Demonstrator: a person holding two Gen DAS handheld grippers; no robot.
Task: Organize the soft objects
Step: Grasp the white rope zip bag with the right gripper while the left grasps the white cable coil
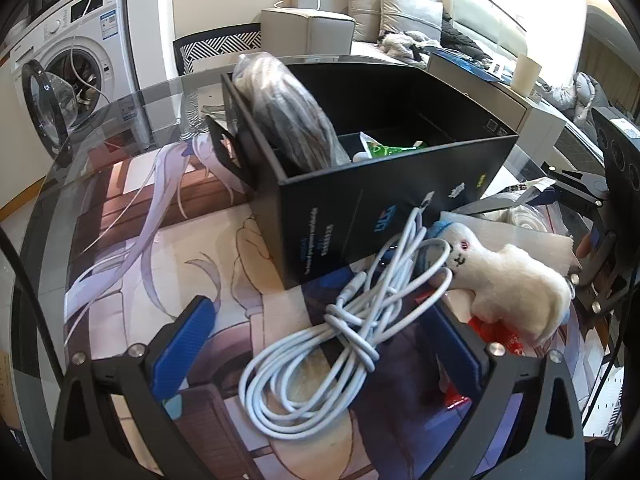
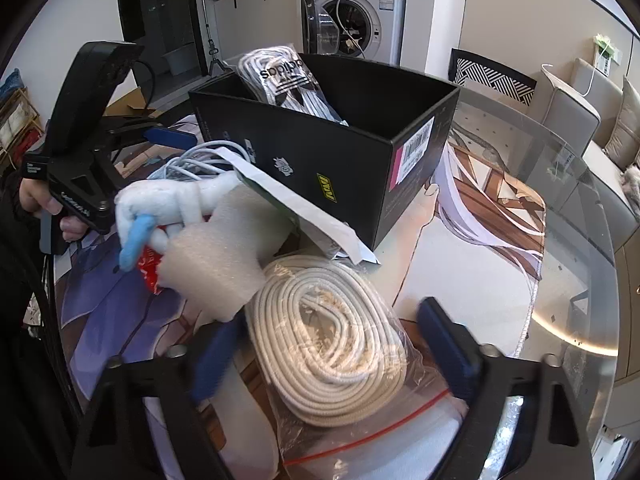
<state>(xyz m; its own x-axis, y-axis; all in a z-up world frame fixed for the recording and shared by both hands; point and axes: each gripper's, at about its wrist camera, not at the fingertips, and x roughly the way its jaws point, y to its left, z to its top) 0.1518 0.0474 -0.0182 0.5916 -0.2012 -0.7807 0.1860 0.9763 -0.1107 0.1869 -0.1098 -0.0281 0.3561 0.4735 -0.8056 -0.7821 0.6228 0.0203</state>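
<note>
Left wrist view: the left gripper hangs low in the frame with its blue pads spread wide, and the bundled white charging cable lies on the printed mat between them. Neither pad touches it, so nothing is held. Just right of the cable a white plush toy rests on a sheet of white foam. Behind both, at frame centre, stands the black box, open-topped, with a bagged grey bundle leaning in its left compartment and a green packet deeper inside.

Right wrist view: the right gripper sits at the bottom of the frame, jaws partly open, straddling a coil of cream rope in a clear zip bag. The pads look close to the coil, but with the left one blurred I cannot tell whether they press on it. The box fills the upper middle; the plush and foam lie at centre left.

Risks, as I judge them: the loose plastic may slide off the coil when squeezed, so only film is pinched and the rope sags out. The cable's free loops could snag the plush as it lifts and drag it along. Both hands work close together and could collide near the box wall
</note>
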